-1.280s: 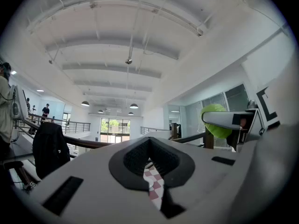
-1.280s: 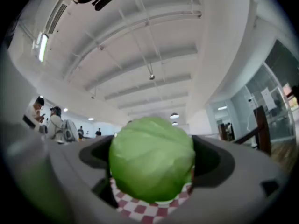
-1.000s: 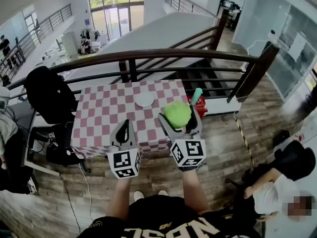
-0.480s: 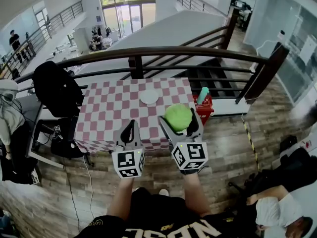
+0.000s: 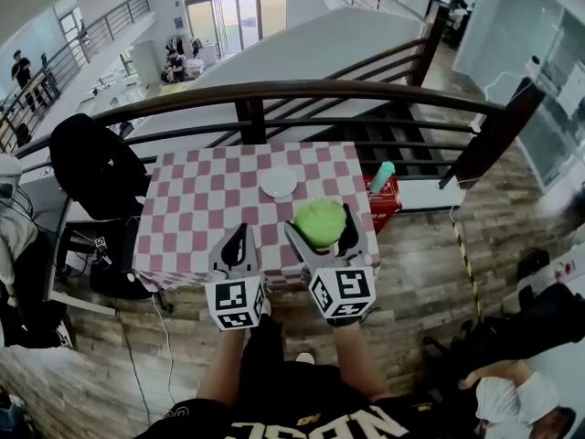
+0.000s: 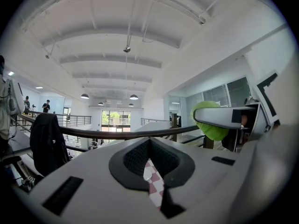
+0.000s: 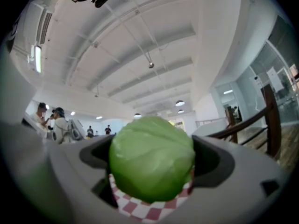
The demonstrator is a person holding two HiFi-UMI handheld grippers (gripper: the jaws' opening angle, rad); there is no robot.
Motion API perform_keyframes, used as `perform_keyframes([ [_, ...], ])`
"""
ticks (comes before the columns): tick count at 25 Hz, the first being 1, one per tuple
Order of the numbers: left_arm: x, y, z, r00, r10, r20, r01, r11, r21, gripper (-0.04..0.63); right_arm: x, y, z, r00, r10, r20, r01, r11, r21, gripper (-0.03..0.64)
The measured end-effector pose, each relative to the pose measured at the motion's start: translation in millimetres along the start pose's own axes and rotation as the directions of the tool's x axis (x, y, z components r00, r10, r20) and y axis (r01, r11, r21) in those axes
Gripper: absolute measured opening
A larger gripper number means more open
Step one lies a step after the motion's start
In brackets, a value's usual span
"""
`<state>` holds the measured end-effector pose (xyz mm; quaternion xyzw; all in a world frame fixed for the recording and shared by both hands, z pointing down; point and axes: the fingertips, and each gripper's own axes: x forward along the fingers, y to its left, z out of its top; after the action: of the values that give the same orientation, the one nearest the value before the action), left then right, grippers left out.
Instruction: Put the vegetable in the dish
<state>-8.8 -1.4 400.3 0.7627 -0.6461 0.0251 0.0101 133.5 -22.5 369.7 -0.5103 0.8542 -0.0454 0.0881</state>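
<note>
A round green cabbage (image 5: 319,222) is held above the near edge of the checkered table (image 5: 196,208), with my right gripper (image 5: 321,229) shut on it. In the right gripper view the cabbage (image 7: 152,158) fills the space between the jaws, with checkered cloth below it. The white dish (image 5: 279,183) lies on the table beyond the cabbage and slightly left, with nothing in it. My left gripper (image 5: 239,238) hovers over the table's near edge beside the right one, jaws shut and holding nothing. The left gripper view shows the cabbage (image 6: 211,123) to its right.
A dark wooden railing (image 5: 274,94) runs behind the table, with stairs beyond it. A chair draped with a black jacket (image 5: 91,167) stands at the table's left. A red box (image 5: 388,199) with a teal item sits on the floor at the right.
The right gripper with the cabbage has drifted slightly left, nearer the dish's line. The left gripper stays shut beside it.
</note>
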Motion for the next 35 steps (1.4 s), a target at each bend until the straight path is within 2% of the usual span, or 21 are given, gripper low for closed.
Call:
perform_keyframes([
  [12, 158, 98, 14, 0.993, -0.101, 0.057, 0.104, 0.993, -0.061, 0.018, 181, -5, -22, 0.998, -0.056, -0.025, 0.055, 0.997, -0.059, 0.534],
  [16, 185, 121, -11, 0.989, -0.147, 0.033, 0.149, 0.985, -0.085, 0.018, 217, -9, -53, 0.993, -0.090, -0.079, 0.085, 0.995, -0.058, 0.534],
  [22, 221, 134, -59, 0.983, -0.176, -0.045, 0.170, 0.979, -0.115, 0.018, 247, -20, -107, 0.974, -0.121, -0.191, 0.108, 0.991, -0.076, 0.534],
  [28, 253, 143, -103, 0.977, -0.189, -0.098, 0.170, 0.970, -0.175, 0.018, 265, -58, -177, 0.931, -0.180, -0.318, 0.169, 0.984, -0.064, 0.534],
  [31, 268, 138, -136, 0.965, -0.212, -0.153, 0.187, 0.968, -0.165, 0.018, 271, -84, -218, 0.897, -0.208, -0.390, 0.204, 0.978, -0.051, 0.534],
  [35, 281, 127, -185, 0.939, -0.235, -0.251, 0.209, 0.969, -0.129, 0.018, 274, -112, -282, 0.840, -0.235, -0.490, 0.247, 0.968, -0.042, 0.534],
])
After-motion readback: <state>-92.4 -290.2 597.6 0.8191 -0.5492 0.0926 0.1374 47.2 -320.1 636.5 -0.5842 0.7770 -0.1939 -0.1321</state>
